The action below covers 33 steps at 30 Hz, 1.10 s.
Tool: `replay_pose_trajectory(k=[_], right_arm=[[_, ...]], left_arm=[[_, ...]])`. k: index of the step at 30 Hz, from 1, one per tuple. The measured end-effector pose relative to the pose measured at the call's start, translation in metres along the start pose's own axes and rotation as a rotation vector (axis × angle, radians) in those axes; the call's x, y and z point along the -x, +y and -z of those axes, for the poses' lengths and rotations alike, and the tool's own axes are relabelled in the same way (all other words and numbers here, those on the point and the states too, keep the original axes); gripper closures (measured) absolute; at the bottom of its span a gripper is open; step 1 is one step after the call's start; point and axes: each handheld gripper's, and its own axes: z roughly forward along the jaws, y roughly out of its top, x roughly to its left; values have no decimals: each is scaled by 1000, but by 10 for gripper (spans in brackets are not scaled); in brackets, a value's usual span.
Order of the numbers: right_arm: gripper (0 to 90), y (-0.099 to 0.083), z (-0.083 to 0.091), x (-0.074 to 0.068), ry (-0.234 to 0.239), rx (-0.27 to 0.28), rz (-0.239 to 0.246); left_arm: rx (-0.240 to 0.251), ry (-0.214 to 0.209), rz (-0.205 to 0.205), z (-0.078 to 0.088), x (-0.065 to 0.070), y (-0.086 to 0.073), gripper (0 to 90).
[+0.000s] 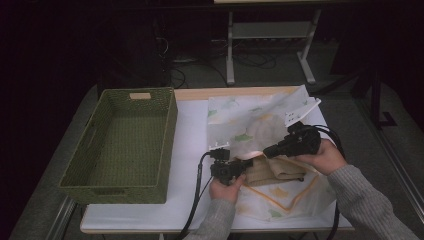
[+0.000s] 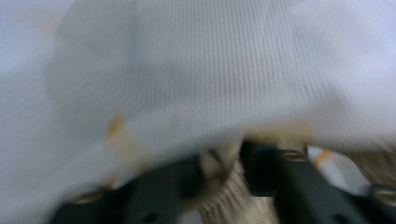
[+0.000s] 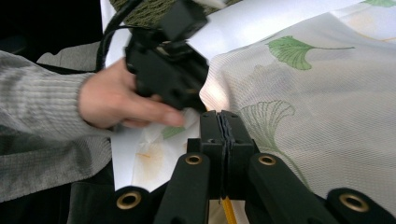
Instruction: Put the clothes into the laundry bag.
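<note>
On the white table [image 1: 192, 125], in the high view, we see a mesh laundry bag [image 1: 260, 120] printed with green leaves lying at about three o'clock from the green woven basket [image 1: 120, 145], well apart from it. A beige folded cloth [image 1: 272, 172] sits at the bag's near side, half under the mesh. Our left gripper [image 1: 235, 167] meets the cloth from nine o'clock, while our right gripper [image 1: 272, 149] comes in from three o'clock and holds the bag's edge lifted. We judge that this keeps the mouth open so the cloth can go inside.

In the left gripper view, blurred, the mesh bag [image 2: 196, 70] hangs across everything from nine through twelve to three o'clock. Down at six o'clock the beige cloth [image 2: 229, 196] lies between the two black jaws, which stand apart. Whether the pads press on it we cannot tell, so we call this gripper partly open around the cloth, placed to push or draw it under the mesh.

In the right gripper view, the right gripper [image 3: 220, 122] has its jaws shut tight together, with the orange-trimmed edge of the bag [image 3: 226, 210] pinched between them at six o'clock. The leaf-printed mesh [image 3: 327, 93] spreads off toward two o'clock. At ten o'clock the left hand [image 3: 116, 100] carries the left gripper [image 3: 184, 100], nosing under the raised edge.
</note>
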Motion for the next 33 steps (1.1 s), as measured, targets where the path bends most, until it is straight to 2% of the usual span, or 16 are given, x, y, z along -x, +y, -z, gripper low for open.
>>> replay_pose_trajectory(k=[1, 3, 5, 8, 10, 11, 12, 13, 14, 16, 18, 19, 23, 28, 31, 33], right_arm=[[882, 0, 1, 1, -1, 5, -2], [882, 2, 2, 1, -4, 13, -5], [882, 2, 1, 2, -8, 6, -8], [882, 1, 1, 6, -12, 8, -16], [882, 1, 1, 8, -16, 8, -28], [882, 1, 0, 9, -14, 9, -30], [882, 1, -1, 9, -13, 5, -28], [882, 1, -2, 9, -14, 2, -28], [882, 1, -3, 9, -13, -1, -26], [880, 1, -4, 8, -13, -8, -20], [880, 1, -4, 8, -12, -6, -20], [880, 1, -3, 8, -12, -4, -18], [880, 2, -3, 2, -13, -10, 3], [880, 3, 2, -3, -14, 4, 11], [881, 5, 4, -6, -7, 14, 15], [881, 6, 5, -9, -7, 15, 23]], left_arm=[[-12, 5, -11, 5, 0, -2, 568], [-32, -3, -43, 17, -1, -7, 476], [-59, -16, -27, 26, -4, -10, 423], [-107, -51, -16, 35, -6, -16, 409], [-167, -90, 8, 30, -8, -19, 414], [-199, -90, -2, 25, -7, -19, 416], [-224, -63, -23, 19, -7, -20, 415], [-249, -29, -27, 13, -5, -22, 418], [-243, -26, -34, 10, -5, -24, 459], [-229, 13, -28, 5, -1, -23, 519], [-236, 54, -60, 1, 3, -20, 592], [-235, 61, -80, -1, 4, -20, 669], [-175, 27, -61, -5, 3, -17, 799], [-77, -13, -37, 4, 10, -1, 814], [10, -26, -24, 9, 15, 8, 819], [73, 11, -4, 8, 13, 11, 820]])
